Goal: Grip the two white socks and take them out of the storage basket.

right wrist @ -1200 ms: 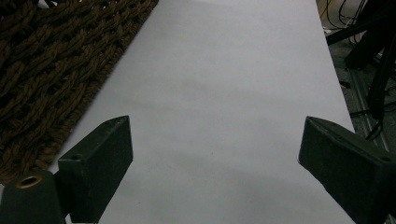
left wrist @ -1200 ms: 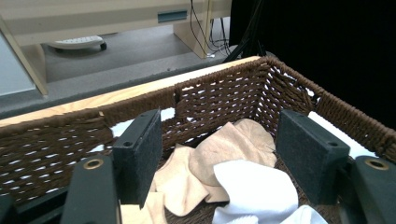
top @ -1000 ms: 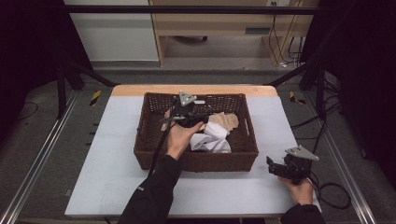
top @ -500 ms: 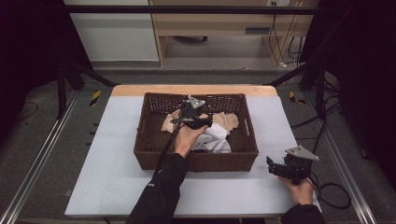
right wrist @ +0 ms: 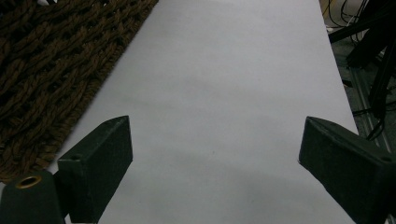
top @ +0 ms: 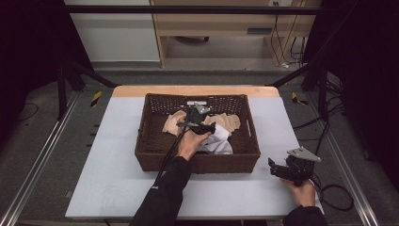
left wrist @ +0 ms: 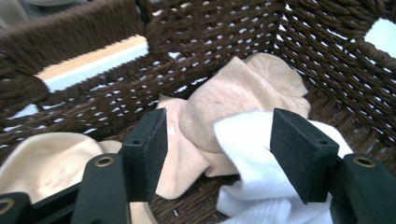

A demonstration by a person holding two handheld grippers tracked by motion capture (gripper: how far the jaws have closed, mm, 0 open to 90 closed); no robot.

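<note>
Inside a dark woven basket (top: 146,141) on a pale table (top: 113,179), the left gripper (top: 200,118) hangs low over a heap of small cloths, its jaws wide apart and just now narrowing a little, gripping nothing. In the left gripper view a peach cloth (left wrist: 233,100) and the edge of a white cloth (left wrist: 252,144) lie between the pads (left wrist: 149,149), neither visibly pressed; another peach cloth (left wrist: 42,158) rests at the lower left. The right gripper (top: 282,170) sits on the bare table just right of the basket's near corner, jaws spread wide and empty.
</note>
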